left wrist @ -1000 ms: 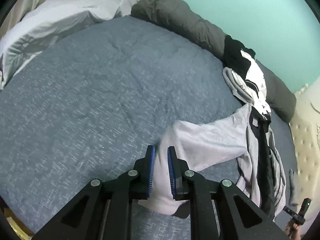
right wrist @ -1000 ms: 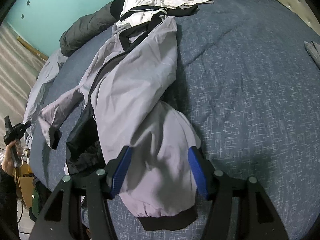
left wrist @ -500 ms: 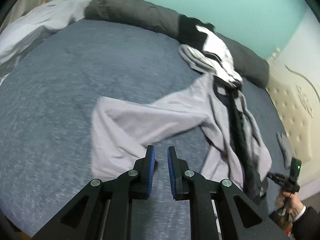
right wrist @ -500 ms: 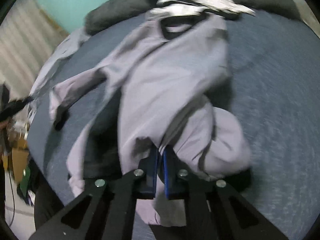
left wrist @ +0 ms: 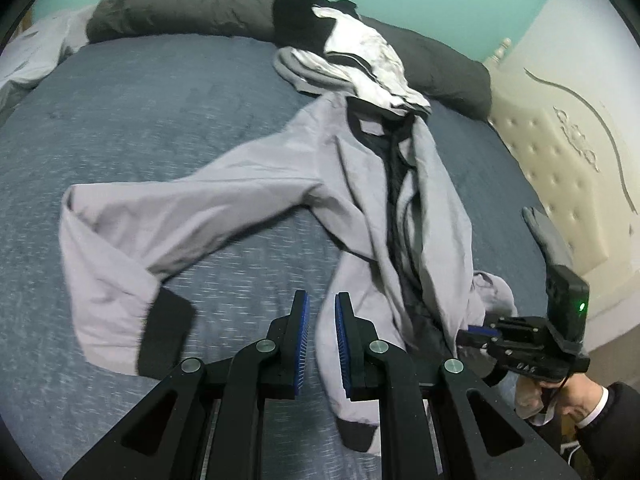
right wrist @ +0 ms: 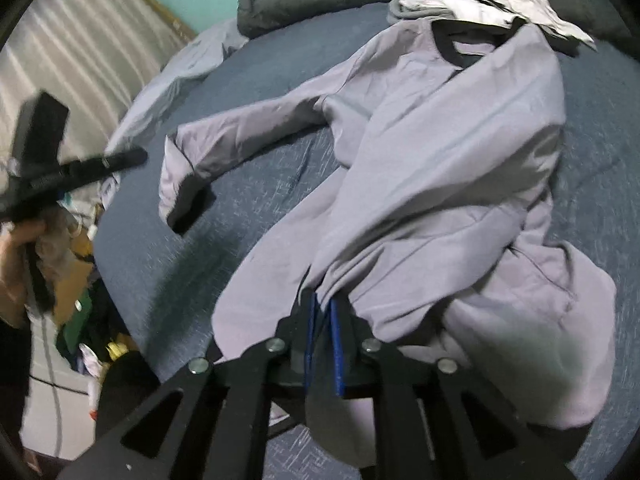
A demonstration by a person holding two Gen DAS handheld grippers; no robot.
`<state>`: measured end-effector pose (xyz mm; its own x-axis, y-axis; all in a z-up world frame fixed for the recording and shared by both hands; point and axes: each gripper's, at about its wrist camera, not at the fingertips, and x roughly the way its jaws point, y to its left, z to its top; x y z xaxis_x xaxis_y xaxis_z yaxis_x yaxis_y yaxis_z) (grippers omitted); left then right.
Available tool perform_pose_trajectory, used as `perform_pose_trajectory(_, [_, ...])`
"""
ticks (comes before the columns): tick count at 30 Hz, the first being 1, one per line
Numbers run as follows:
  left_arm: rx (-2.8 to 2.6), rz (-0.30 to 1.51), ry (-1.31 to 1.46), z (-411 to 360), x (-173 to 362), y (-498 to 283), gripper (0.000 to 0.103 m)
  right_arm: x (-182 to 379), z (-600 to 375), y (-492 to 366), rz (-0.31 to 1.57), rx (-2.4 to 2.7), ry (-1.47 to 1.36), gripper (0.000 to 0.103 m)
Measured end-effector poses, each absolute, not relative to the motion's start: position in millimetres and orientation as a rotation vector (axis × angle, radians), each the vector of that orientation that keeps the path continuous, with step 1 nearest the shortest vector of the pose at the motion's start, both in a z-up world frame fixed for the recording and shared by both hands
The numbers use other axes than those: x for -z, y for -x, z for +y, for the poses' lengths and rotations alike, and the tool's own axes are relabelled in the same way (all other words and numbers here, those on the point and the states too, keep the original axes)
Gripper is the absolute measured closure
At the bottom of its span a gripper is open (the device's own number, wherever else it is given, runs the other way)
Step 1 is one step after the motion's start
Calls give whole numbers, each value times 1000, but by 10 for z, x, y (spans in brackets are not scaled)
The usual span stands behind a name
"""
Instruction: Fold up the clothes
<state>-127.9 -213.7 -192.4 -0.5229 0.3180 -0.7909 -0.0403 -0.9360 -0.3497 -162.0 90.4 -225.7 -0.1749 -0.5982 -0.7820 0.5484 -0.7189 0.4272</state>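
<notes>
My right gripper is pinched tight on a bunch of cloth at the bottom edge of the gray jacket. I hold it there so I can pull that side flat, I think. The cloth rises in tight folds from my jaws up to the jacket's middle.

My left gripper holds nothing. Its jaws stand a little apart, with only a thin gap, over the blue bed cover just beside the jacket's bottom edge. It looks ready to pinch that near edge.

The jacket lies on the bed cover, open and rumpled, not folded. One sleeve sticks out far to the side of the jacket's body, and its black cuff is bent back toward me.

Past the jacket's collar sits a pile of other clothes, white, gray and black. Behind the pile a dark rolled blanket lies along the green wall.

I see no baskets or boxes for the clothes.
</notes>
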Motion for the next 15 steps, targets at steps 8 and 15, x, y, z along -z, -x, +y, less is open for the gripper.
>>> perform_pose_trajectory(8, [-2516, -432, 1421, -2036, 2011, 1314, 89, 1917, 1820, 1696, -213, 2107, -1258, 57])
perform_pose_trajectory(15, [-2499, -443, 1422, -1957, 2006, 1260, 89, 2157, 2330, 1901, -303, 2242, -1401, 57])
